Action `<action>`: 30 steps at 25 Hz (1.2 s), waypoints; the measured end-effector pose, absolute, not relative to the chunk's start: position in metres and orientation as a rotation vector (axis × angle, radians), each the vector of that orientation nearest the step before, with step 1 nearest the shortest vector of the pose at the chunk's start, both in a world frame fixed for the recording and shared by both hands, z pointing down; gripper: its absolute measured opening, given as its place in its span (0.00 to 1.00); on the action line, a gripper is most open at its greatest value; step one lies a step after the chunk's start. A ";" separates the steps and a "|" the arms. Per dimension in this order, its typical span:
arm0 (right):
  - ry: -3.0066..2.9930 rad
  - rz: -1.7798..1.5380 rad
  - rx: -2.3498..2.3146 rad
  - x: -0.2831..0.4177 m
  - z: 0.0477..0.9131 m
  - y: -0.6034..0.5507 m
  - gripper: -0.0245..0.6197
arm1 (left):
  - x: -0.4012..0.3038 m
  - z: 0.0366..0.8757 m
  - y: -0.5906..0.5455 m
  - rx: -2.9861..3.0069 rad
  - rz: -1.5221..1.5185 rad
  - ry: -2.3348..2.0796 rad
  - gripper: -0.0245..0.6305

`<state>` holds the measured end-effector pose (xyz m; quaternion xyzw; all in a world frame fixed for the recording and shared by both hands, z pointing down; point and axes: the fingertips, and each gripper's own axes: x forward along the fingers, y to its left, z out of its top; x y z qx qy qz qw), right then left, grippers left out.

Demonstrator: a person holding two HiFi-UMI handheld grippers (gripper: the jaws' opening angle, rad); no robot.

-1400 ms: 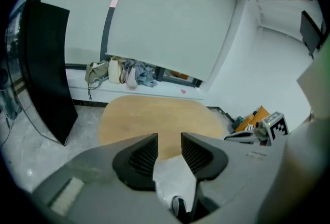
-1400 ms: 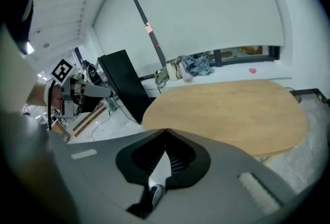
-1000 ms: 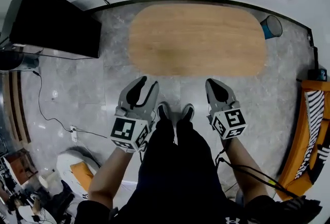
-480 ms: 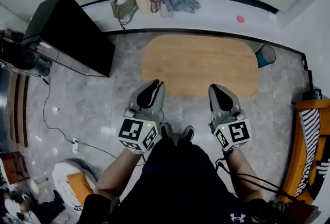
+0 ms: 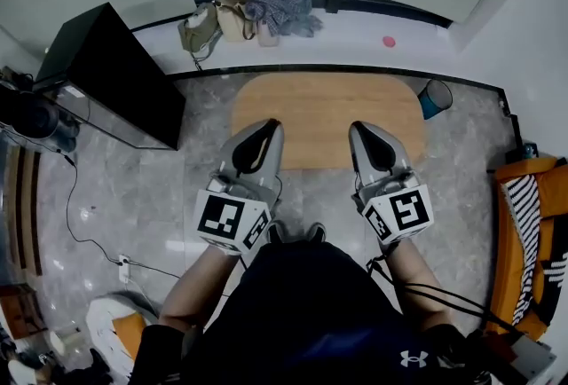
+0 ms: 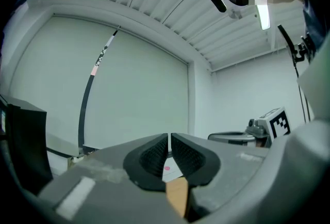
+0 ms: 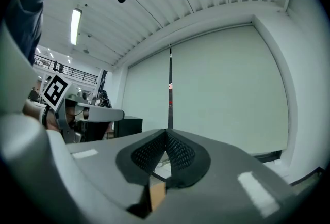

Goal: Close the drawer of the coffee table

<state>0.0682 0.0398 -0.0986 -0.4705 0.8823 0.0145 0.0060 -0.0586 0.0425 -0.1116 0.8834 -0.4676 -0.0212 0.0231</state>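
Observation:
The coffee table (image 5: pixel 324 104), an oval wooden top on a grey stone floor, lies in front of me in the head view. No drawer shows past its edge from above. My left gripper (image 5: pixel 271 124) and right gripper (image 5: pixel 358 128) are held up level, side by side, over the table's near edge in the picture. The left gripper (image 6: pixel 169 136) has its jaws closing to a thin slit with nothing between them. The right gripper (image 7: pixel 166 131) is shut and empty. Both gripper views look at a pale wall and ceiling, well above the table.
A black cabinet (image 5: pixel 115 77) stands at the left. A blue bin (image 5: pixel 435 98) sits by the table's right end. Bags and clothes (image 5: pixel 248 15) lie along the far wall. An orange chair with striped cloth (image 5: pixel 524 223) is at the right, a cable and power strip (image 5: pixel 124 266) at the lower left.
Both grippers have risen towards the head camera and now overlap the table's near edge. The left jaws went from open to nearly together. The table looks smaller and farther off.

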 end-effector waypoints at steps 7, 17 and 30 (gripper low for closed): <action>2.720 0.137 -1.481 0.073 -0.123 0.045 0.04 | -0.053 -0.121 0.042 2.749 -0.105 -1.441 0.07; 2.717 0.146 -1.462 0.070 -0.123 0.045 0.04 | -0.052 -0.117 0.041 2.758 -0.078 -1.454 0.07; 2.728 0.114 -1.441 0.059 -0.117 0.035 0.04 | -0.059 -0.112 0.033 2.746 -0.070 -1.459 0.07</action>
